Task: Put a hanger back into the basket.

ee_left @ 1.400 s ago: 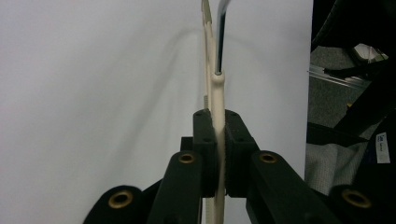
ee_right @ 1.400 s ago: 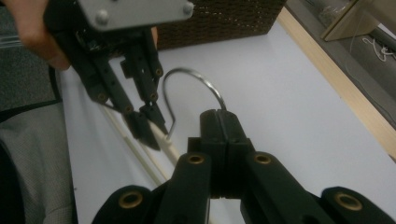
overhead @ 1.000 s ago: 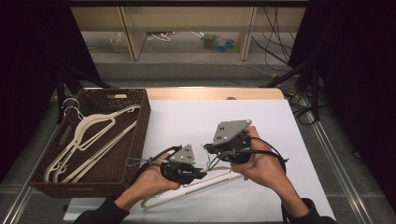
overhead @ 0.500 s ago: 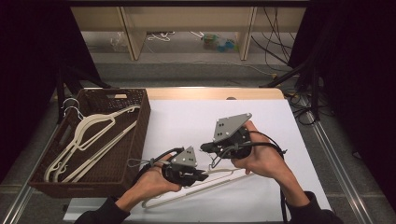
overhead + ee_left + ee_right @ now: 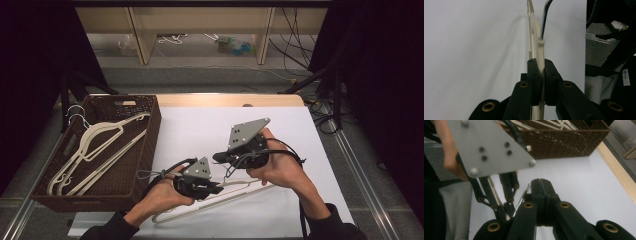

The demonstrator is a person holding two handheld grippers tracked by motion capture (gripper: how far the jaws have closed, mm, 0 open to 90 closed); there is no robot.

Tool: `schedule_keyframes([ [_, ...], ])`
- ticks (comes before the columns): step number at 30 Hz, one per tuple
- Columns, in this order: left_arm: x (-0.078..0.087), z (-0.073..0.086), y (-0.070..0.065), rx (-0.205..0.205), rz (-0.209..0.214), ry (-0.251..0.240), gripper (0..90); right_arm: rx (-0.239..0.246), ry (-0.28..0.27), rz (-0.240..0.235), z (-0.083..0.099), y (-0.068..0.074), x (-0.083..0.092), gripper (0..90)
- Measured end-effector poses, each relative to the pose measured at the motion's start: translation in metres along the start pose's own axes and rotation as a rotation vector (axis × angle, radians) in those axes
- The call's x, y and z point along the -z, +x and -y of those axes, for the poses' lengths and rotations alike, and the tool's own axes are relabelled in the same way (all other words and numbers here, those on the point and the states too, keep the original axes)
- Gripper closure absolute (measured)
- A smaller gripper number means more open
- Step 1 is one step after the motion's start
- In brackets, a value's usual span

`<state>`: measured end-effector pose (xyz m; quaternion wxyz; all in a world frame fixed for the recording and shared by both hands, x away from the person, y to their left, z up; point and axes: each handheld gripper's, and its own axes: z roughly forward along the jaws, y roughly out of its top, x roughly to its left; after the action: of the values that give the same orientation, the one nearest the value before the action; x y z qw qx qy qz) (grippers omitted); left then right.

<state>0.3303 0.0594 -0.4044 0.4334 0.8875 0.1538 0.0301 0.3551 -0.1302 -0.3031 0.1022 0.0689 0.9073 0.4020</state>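
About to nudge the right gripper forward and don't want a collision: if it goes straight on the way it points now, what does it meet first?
Probably the left gripper: its linkage and grey plate sit close ahead, just left of the right gripper's shut jaws. Missing that, the brown wicker basket is next; depth is unclear.

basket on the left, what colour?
Dark brown woven wicker basket, clearest in the high view.
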Motion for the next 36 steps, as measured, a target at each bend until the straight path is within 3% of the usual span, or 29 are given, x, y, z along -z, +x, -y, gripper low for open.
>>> schedule_keyframes([
  [10, 0.0, 0.0, 0.001, 0.007, -0.002, -0.001, 85.4, -0.02, -0.017, 0.018, 0.0, -0.002, 0.005, 90.0],
  [13, -0.001, 0.0, 0.002, 0.011, 0.001, -0.007, 85.4, -0.027, -0.027, -0.004, -0.001, 0.0, 0.006, 90.0],
  [22, -0.002, 0.0, 0.002, 0.004, 0.001, -0.01, 85.4, -0.037, -0.029, -0.01, -0.002, 0.002, 0.007, 90.0],
  [27, -0.002, 0.0, 0.002, 0.012, -0.007, -0.014, 85.5, -0.048, -0.032, 0.021, -0.001, 0.0, 0.008, 90.0],
  [33, 0.004, -0.004, 0.002, 0.05, -0.041, -0.022, 85.6, -0.099, -0.058, 0.082, 0.009, -0.009, 0.029, 89.5],
  [36, 0.012, -0.008, 0.004, 0.078, -0.069, -0.049, 85.7, -0.162, -0.061, 0.134, 0.023, -0.009, 0.044, 74.8],
])
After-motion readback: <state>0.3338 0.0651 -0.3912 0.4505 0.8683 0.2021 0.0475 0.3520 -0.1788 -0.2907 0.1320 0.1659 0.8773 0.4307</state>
